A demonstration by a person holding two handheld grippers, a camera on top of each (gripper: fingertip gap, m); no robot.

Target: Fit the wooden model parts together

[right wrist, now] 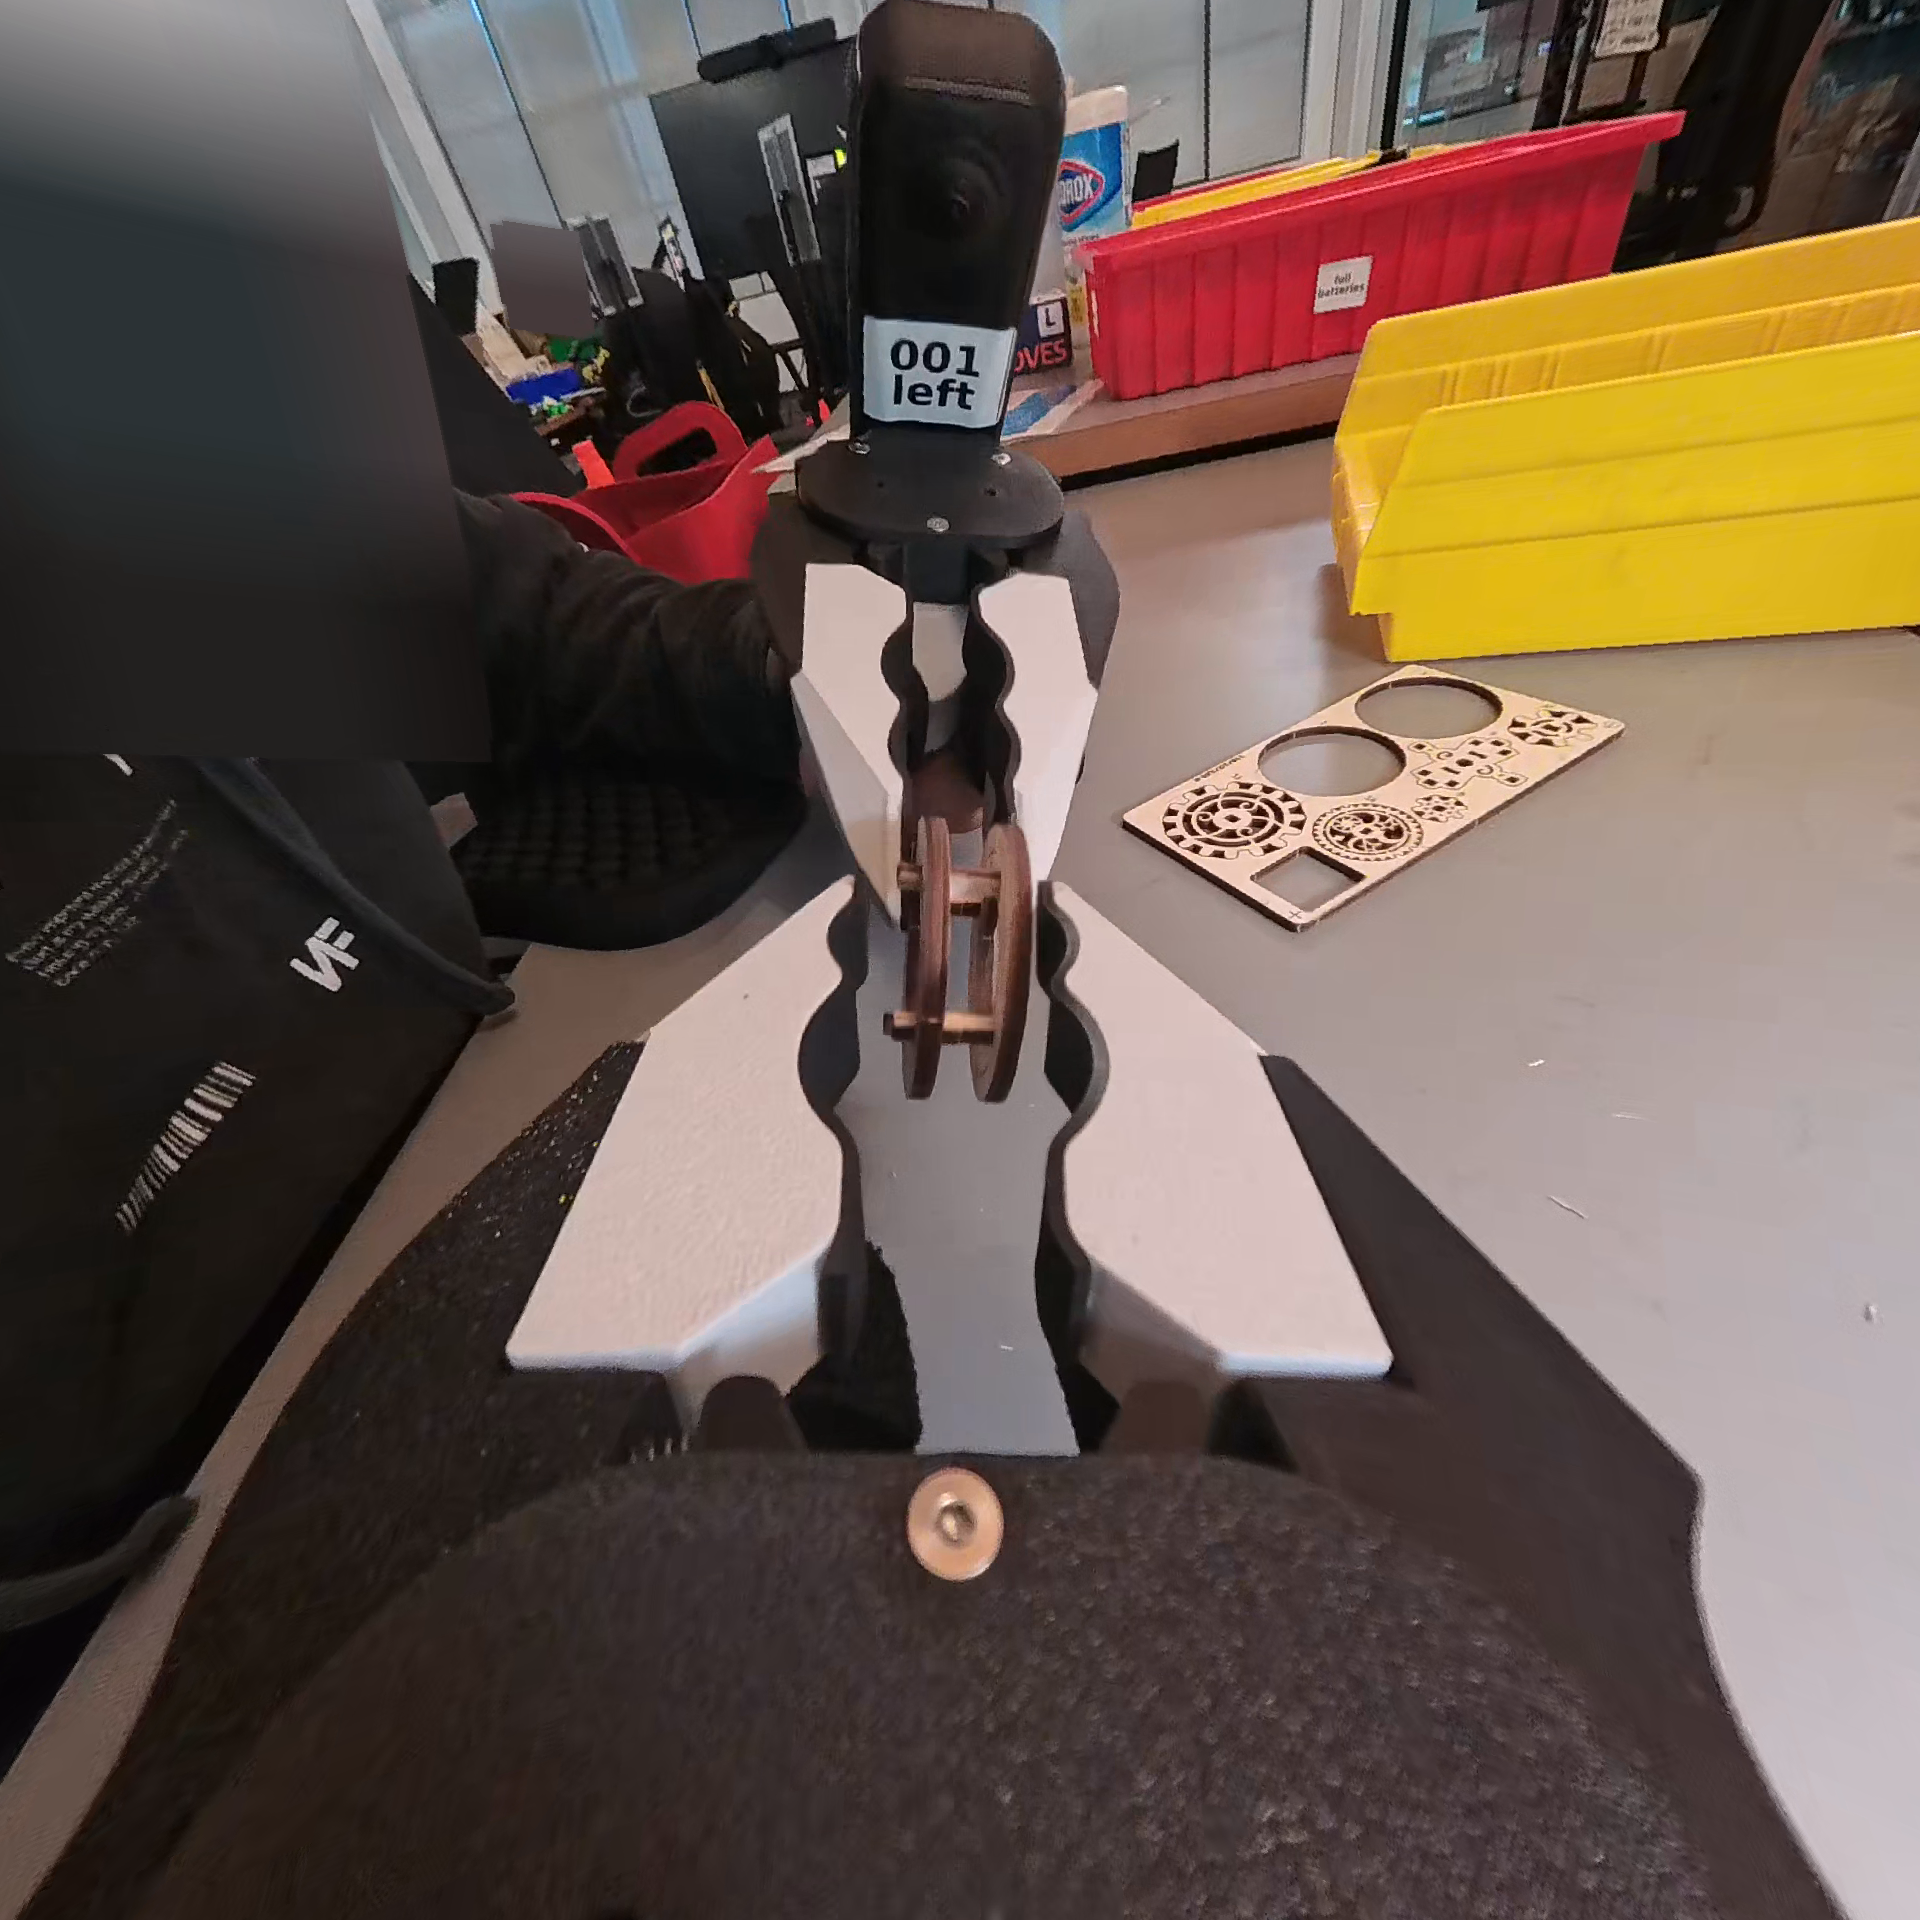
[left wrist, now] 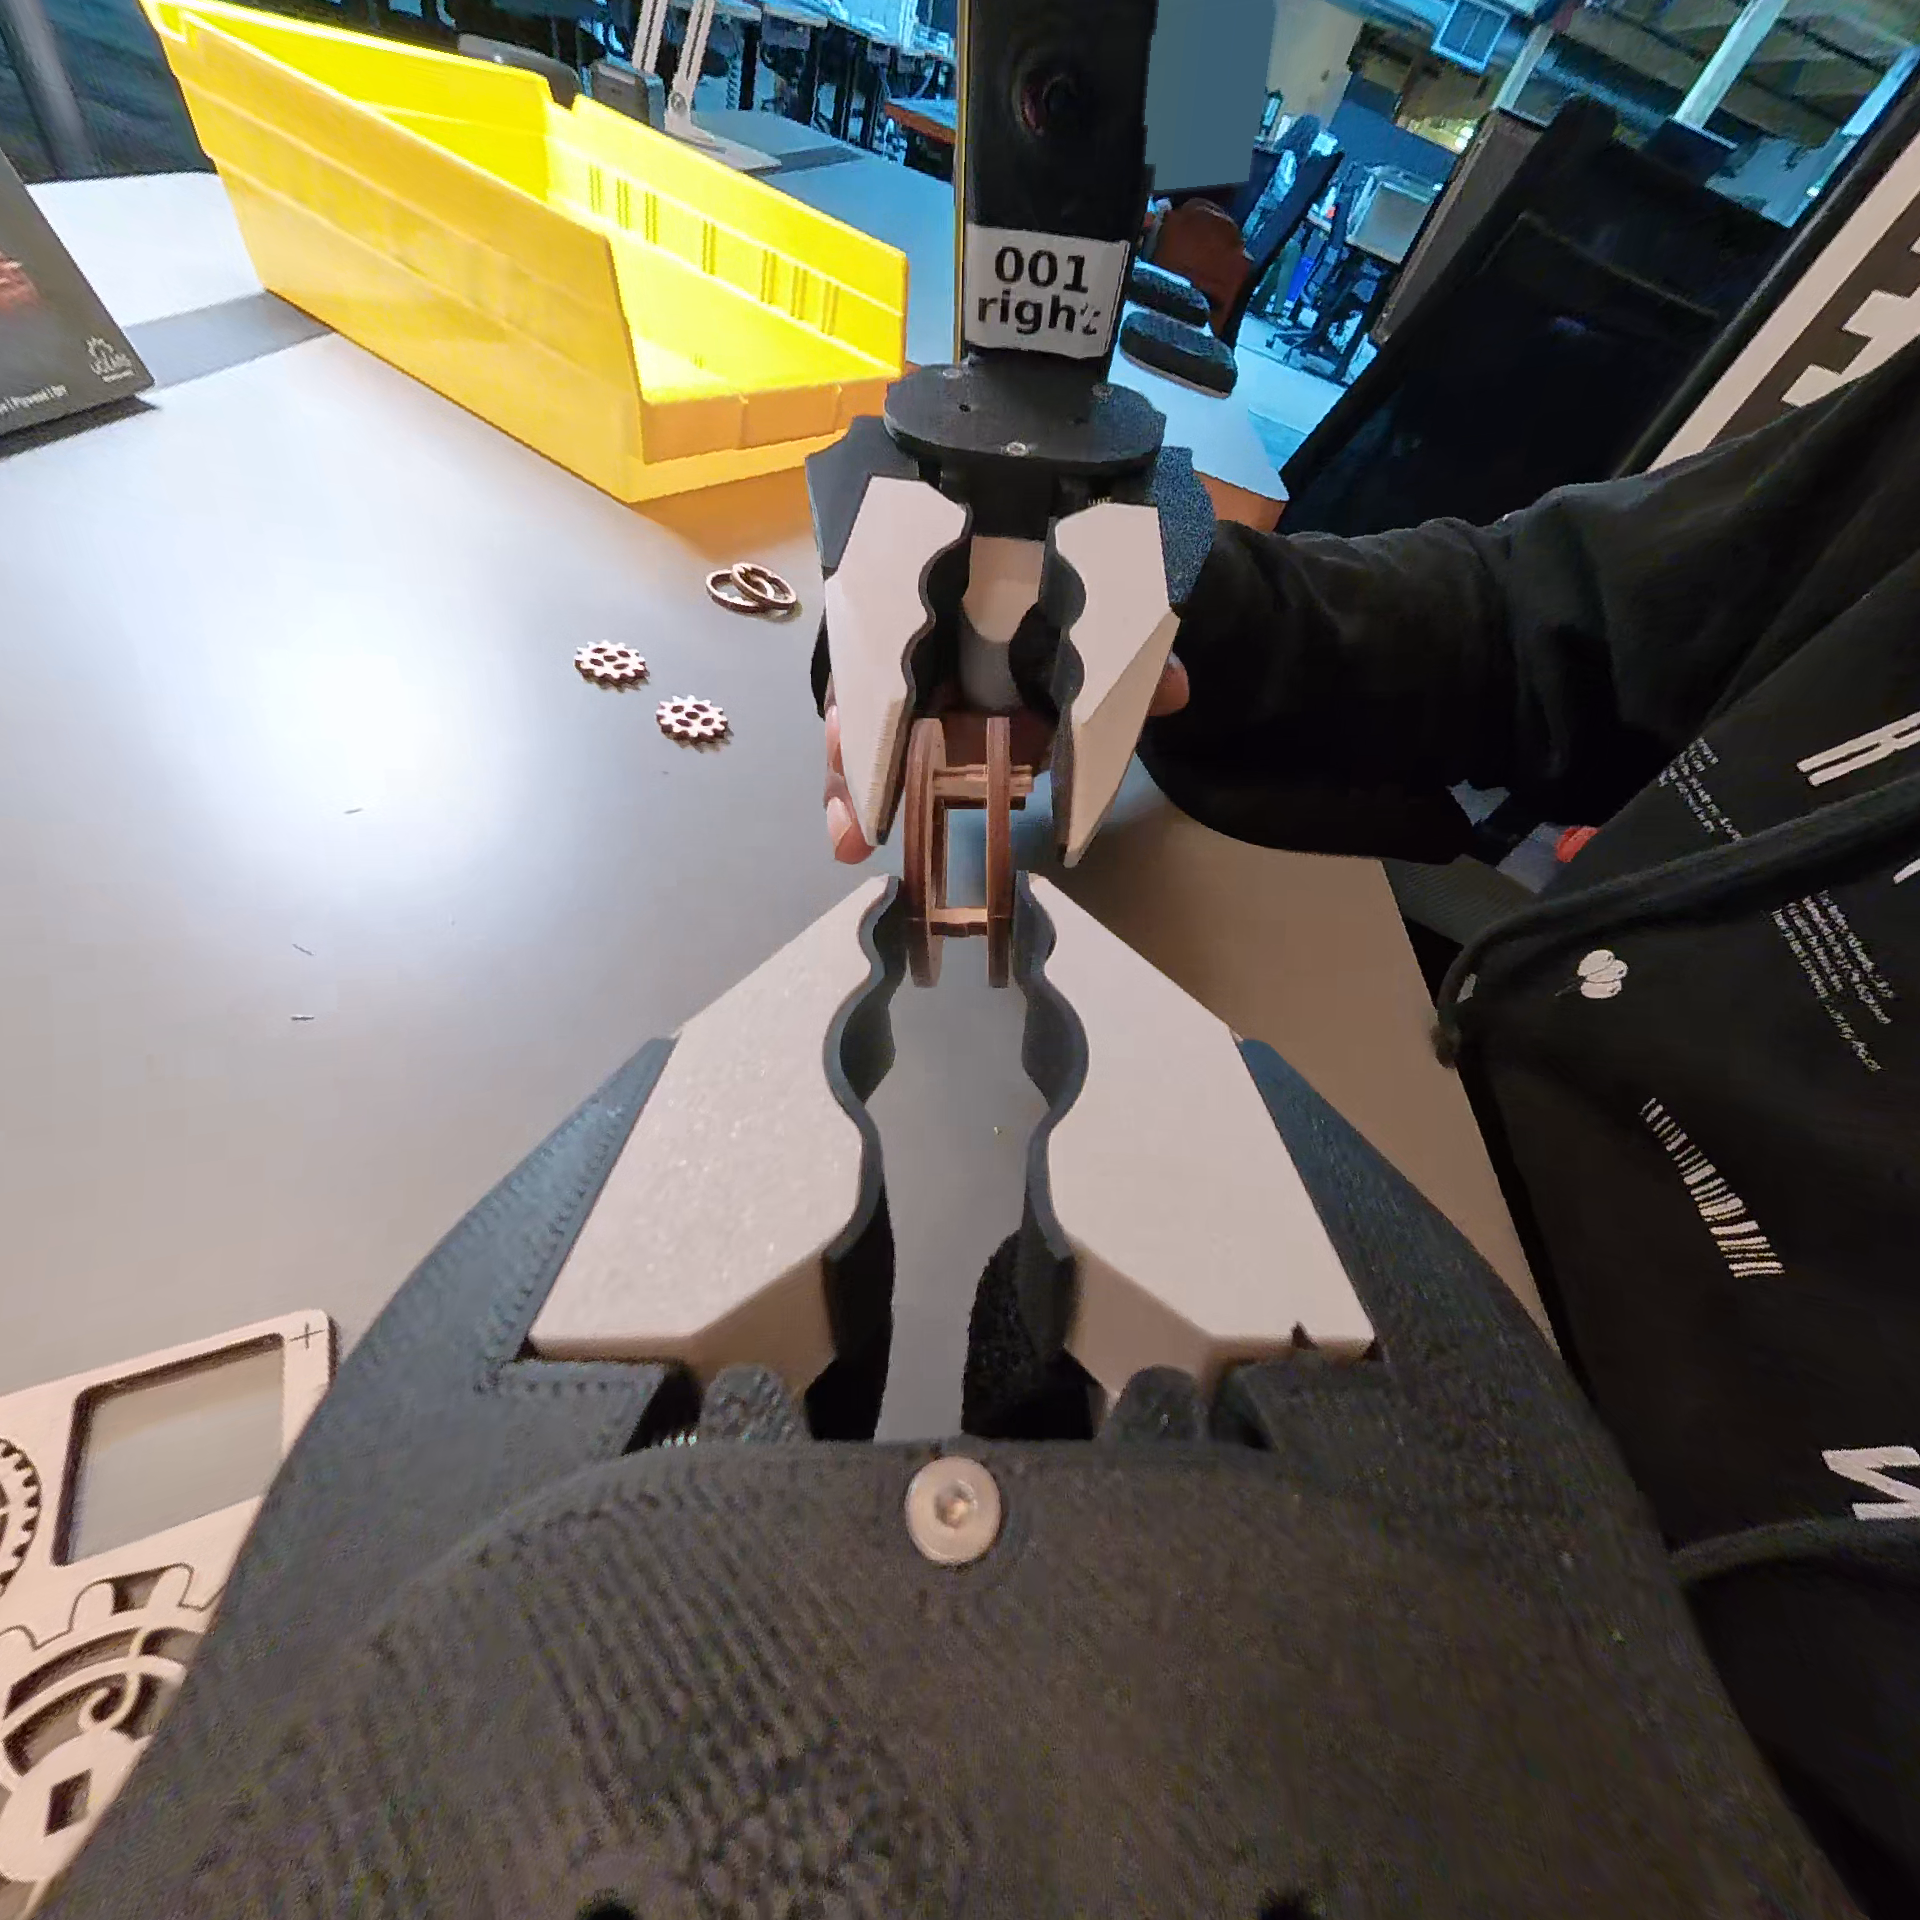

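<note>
A small wooden wheel assembly (left wrist: 925, 862), two brown discs joined by pale crossbars, is held in the air between the two grippers, which face each other tip to tip. My left gripper (left wrist: 956, 883) is shut on it, its fingertips pressing the two discs from outside. In the right wrist view the assembly (right wrist: 997, 966) sits between my right gripper's fingers (right wrist: 847, 935) with a small gap on each side. My right gripper (right wrist: 948, 894) is open around it. The right gripper (left wrist: 971, 831) also shows in the left wrist view, and the left gripper (right wrist: 961, 883) in the right wrist view.
Two small wooden gears (left wrist: 611, 663) (left wrist: 692, 717) and a pair of rings (left wrist: 751, 589) lie on the grey table (left wrist: 312, 935). A laser-cut wooden sheet (right wrist: 1371, 800) lies flat nearby. A yellow bin (left wrist: 582, 260) stands behind, with a red bin (right wrist: 1351, 249) farther back. The person's sleeve (left wrist: 1403, 707) is at the right. The tips of both grippers are at nearly the same place.
</note>
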